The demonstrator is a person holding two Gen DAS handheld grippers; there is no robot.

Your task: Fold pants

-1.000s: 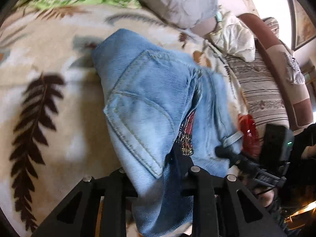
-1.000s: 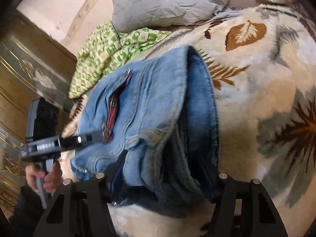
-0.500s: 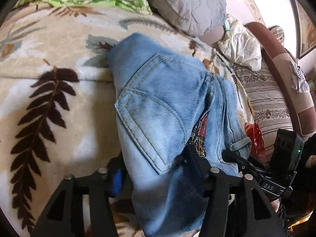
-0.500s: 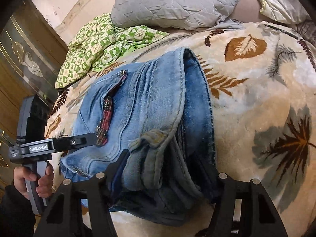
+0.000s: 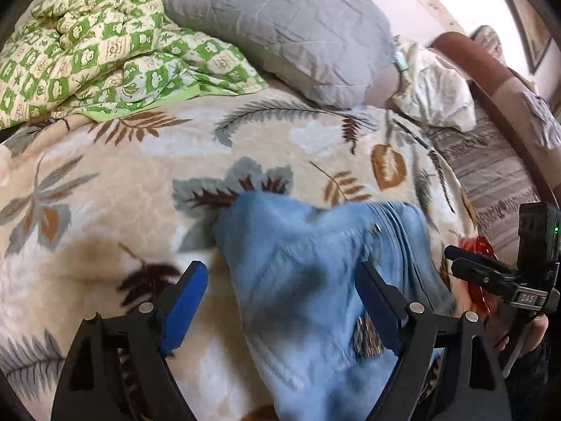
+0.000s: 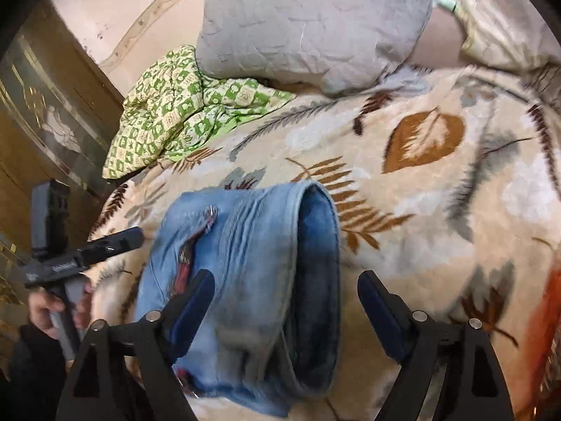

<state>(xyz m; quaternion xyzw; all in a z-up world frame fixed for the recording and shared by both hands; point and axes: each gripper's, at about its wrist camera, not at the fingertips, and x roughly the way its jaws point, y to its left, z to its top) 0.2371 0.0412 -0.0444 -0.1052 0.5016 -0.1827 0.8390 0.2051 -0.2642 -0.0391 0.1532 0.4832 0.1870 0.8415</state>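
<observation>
From the left wrist view, the left gripper [image 5: 280, 301] is standing with its blue-padded fingers [image 5: 182, 305] spread wide apart, clasping nothing. The folded light-blue denim pants [image 5: 315, 280] are lying in a bundle in the lower middle of the frame, running down between the two fingers and blurred in places. They are resting on the cream fleece blanket printed with brown and grey leaves [image 5: 122, 182], which is filling most of the frame. The green-and-cream checked quilt [image 5: 91, 49] is bunching in the upper left, and the grey quilted pillow [image 5: 287, 24] is lying at upper centre just beside it. At the right edge the right gripper [image 5: 455, 261] is reaching in beside the pants, with its fingers close together, though I cannot tell from here how they stand.

From the right wrist view, the right gripper [image 6: 285, 298] is plainly parted, its dark-blue fingers [image 6: 196, 298] wide apart and holding nothing. The pants [image 6: 252, 263] are lying in the lower centre, their folded edge showing a darker inner layer on the right; the left finger is sitting over the denim, the right finger over bare blanket [image 6: 438, 210]. The left gripper [image 6: 119, 240] is poking in from the left edge, held in the person's hand [image 6: 52, 312]. The quilt [image 6: 175, 112] and pillow [image 6: 308, 24] are lying along the top.
</observation>
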